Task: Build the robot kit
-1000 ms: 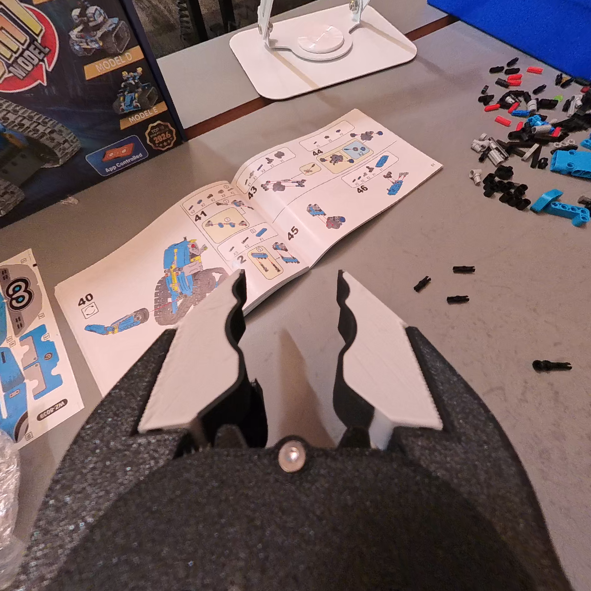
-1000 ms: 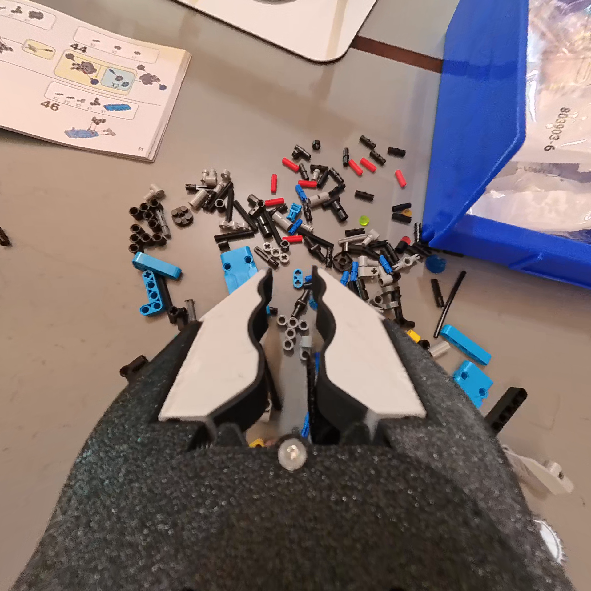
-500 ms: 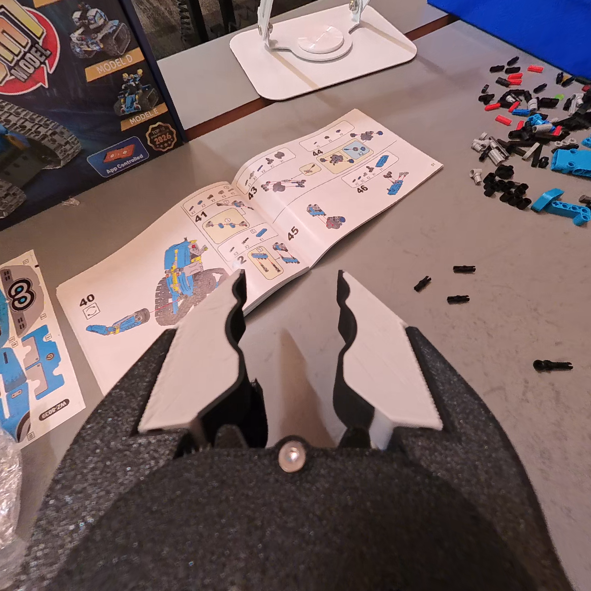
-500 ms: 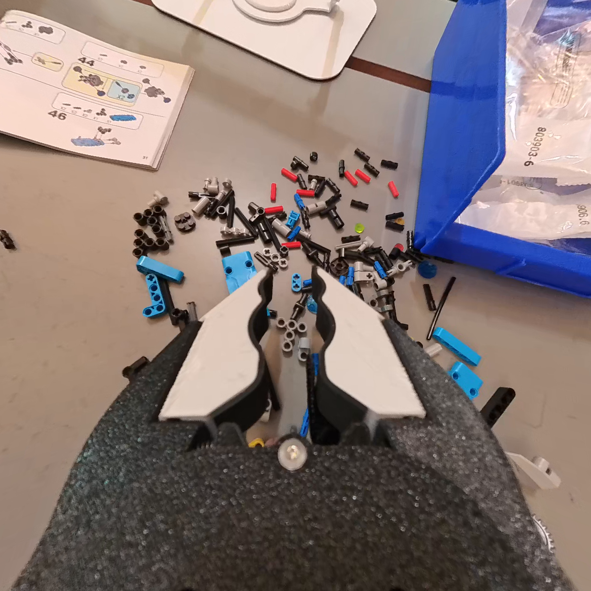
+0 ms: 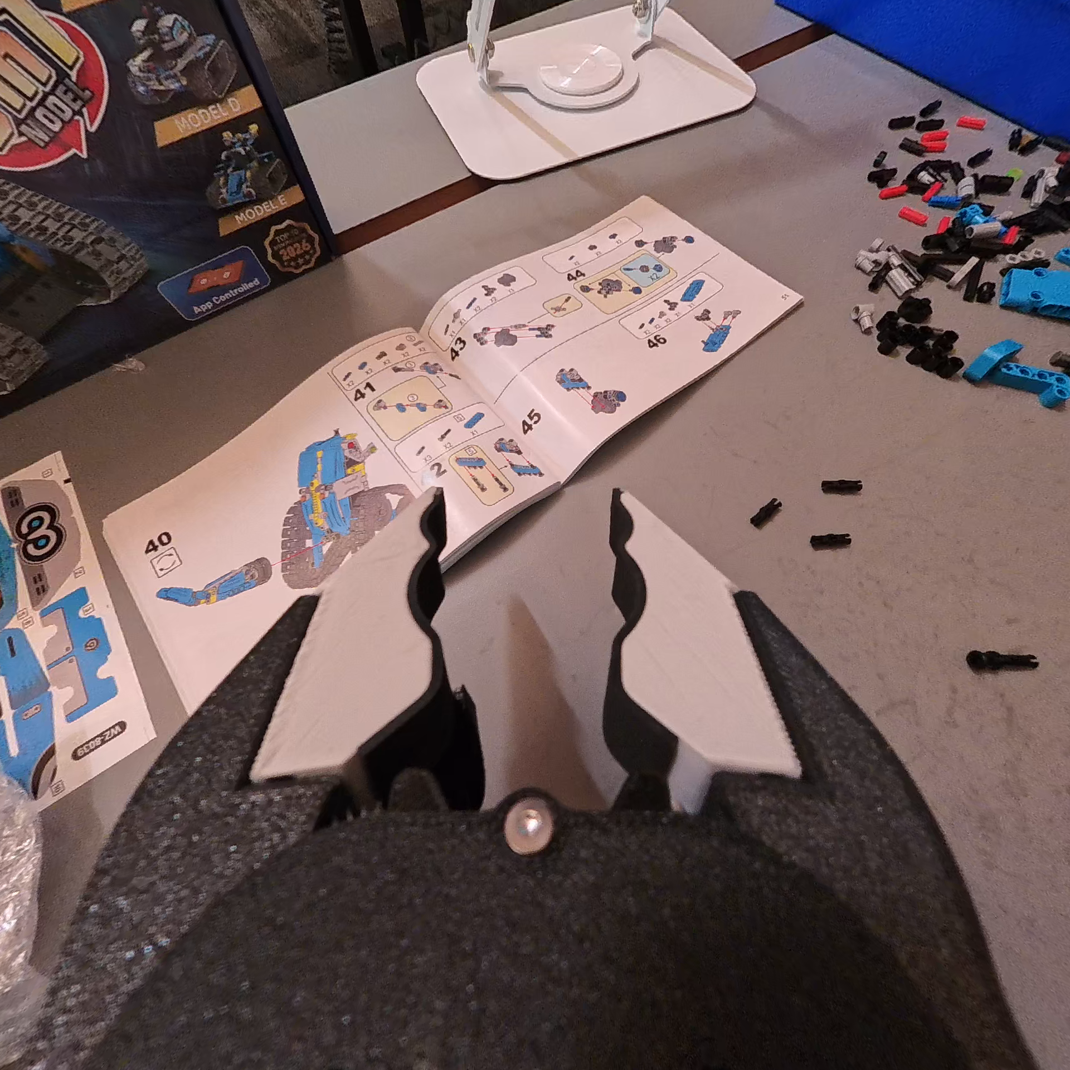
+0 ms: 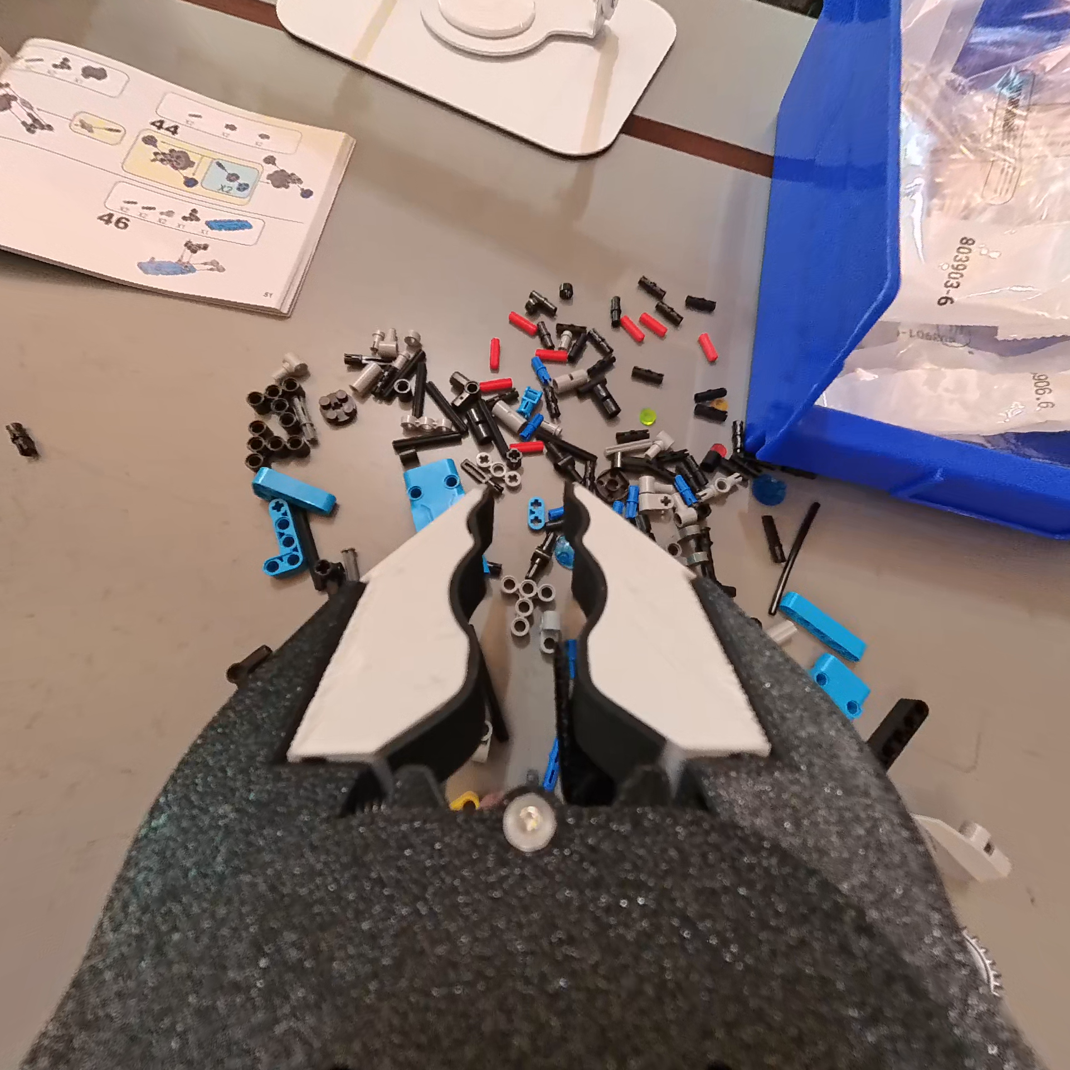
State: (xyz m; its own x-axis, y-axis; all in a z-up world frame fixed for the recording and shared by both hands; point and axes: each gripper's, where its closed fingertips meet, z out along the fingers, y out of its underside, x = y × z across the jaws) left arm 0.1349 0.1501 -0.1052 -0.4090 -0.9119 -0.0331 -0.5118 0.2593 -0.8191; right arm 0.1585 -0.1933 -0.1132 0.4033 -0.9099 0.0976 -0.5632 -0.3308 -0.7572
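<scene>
- Since a second ago, the right wrist view has drifted, so more of the open booklet [image 6: 162, 173] shows and the blue bin [image 6: 828, 260] sits farther right. The left view has barely shifted.
- At the far left lie a sticker sheet [image 5: 52, 608] and a printed box [image 5: 116, 173] (only the left view shows these).
- The left claw [image 5: 527, 498] hangs over the bench [image 5: 868, 608] with its jaws wide apart and empty, its left tip over the booklet's near edge.
- Three black pins [image 5: 834, 541] lie just to its right, apart from the rest.
- The right claw [image 6: 528, 491] hovers over the pile of small parts [image 6: 521, 417], jaws narrowly apart and gripping nothing. Grey ring pieces [image 6: 527, 596] show in the gap below.
- Only the right view shows the clear bags [image 6: 984, 231] inside the bin.
</scene>
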